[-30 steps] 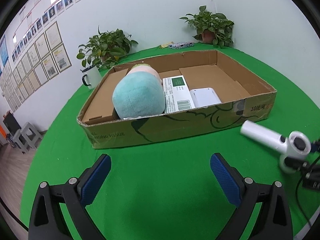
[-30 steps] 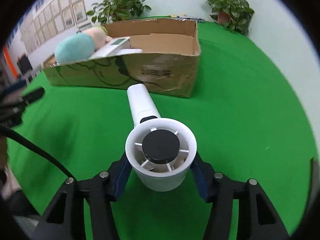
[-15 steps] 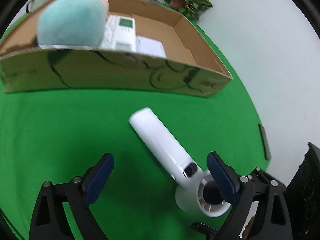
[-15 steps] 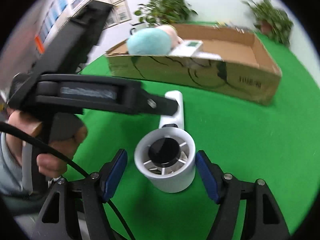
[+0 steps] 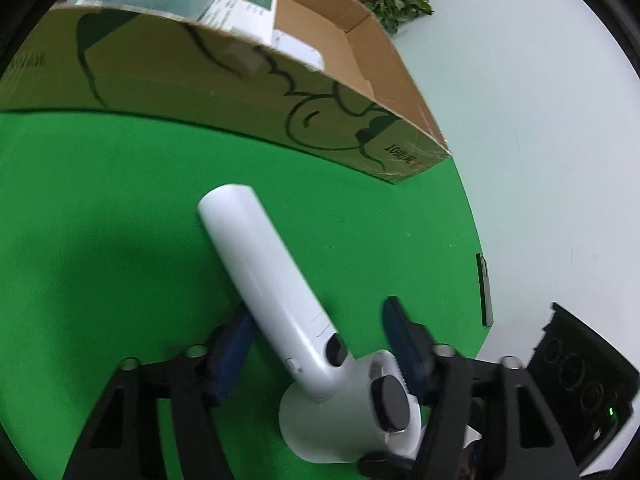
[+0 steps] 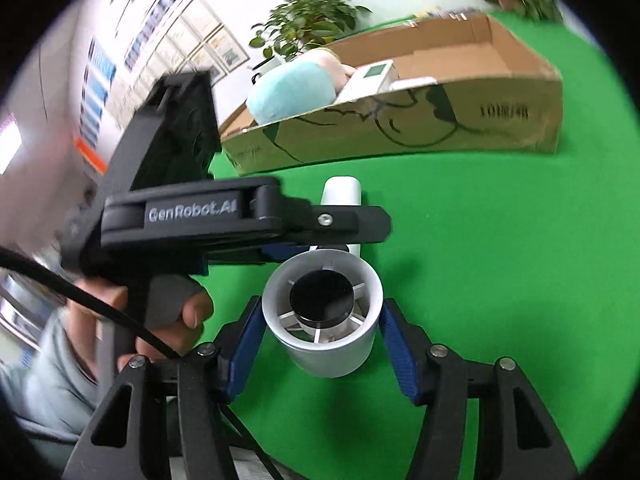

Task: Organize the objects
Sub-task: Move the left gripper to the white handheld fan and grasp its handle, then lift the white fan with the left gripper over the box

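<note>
A white handheld fan (image 5: 280, 300) with a long handle and a round head (image 6: 322, 308) is held above the green table. My right gripper (image 6: 322, 344) is shut on the fan's round head. My left gripper (image 5: 316, 344) straddles the fan's handle near the head, its blue pads (image 5: 236, 344) still apart from it on the right side. The left gripper's body (image 6: 224, 216) crosses the right wrist view over the handle. The cardboard box (image 5: 240, 92) stands beyond, holding a teal plush (image 6: 292, 92) and white packets (image 6: 372, 78).
The green table (image 5: 100, 220) ends at its round edge on the right, where a dark flat strip (image 5: 484, 292) lies. A black device (image 5: 580, 380) sits lower right. Potted plants (image 6: 308, 24) and a white wall stand behind the box.
My left gripper has swung right and closed in around the fan's handle, its jaws narrowing. The right gripper has kept hold of the fan's head and turned towards the box.
</note>
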A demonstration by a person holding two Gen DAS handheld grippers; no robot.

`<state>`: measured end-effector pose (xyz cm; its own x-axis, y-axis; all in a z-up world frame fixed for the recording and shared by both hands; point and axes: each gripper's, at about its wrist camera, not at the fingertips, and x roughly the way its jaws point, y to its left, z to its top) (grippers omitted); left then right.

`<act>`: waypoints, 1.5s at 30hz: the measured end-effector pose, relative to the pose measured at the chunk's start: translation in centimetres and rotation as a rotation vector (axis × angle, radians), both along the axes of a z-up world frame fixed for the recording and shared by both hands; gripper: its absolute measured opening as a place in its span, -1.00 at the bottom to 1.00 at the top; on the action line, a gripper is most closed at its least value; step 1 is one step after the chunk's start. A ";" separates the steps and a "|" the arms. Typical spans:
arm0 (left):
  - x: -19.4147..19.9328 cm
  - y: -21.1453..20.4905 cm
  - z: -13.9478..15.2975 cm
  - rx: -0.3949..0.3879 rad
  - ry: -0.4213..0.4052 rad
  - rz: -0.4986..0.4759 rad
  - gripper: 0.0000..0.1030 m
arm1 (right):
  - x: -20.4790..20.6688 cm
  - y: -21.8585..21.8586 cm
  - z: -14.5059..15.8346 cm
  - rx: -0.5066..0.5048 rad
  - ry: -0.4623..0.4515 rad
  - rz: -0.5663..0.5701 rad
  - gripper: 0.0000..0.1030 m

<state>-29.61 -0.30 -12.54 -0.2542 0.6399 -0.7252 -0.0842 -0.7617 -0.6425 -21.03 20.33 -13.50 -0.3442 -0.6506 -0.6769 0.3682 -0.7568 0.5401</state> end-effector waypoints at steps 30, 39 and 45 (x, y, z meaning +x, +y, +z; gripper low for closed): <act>-0.2 2.9 10.5 -0.084 0.211 -0.010 -0.52 | 1.4 -1.9 7.1 0.255 0.263 -0.086 0.08; -3.5 3.9 15.9 -0.101 0.289 -0.028 -0.52 | -1.9 -1.6 9.3 0.255 0.339 -0.129 0.07; -5.9 4.3 17.4 -0.124 0.307 -0.034 -0.51 | -3.4 -1.0 10.0 0.241 0.345 -0.132 0.07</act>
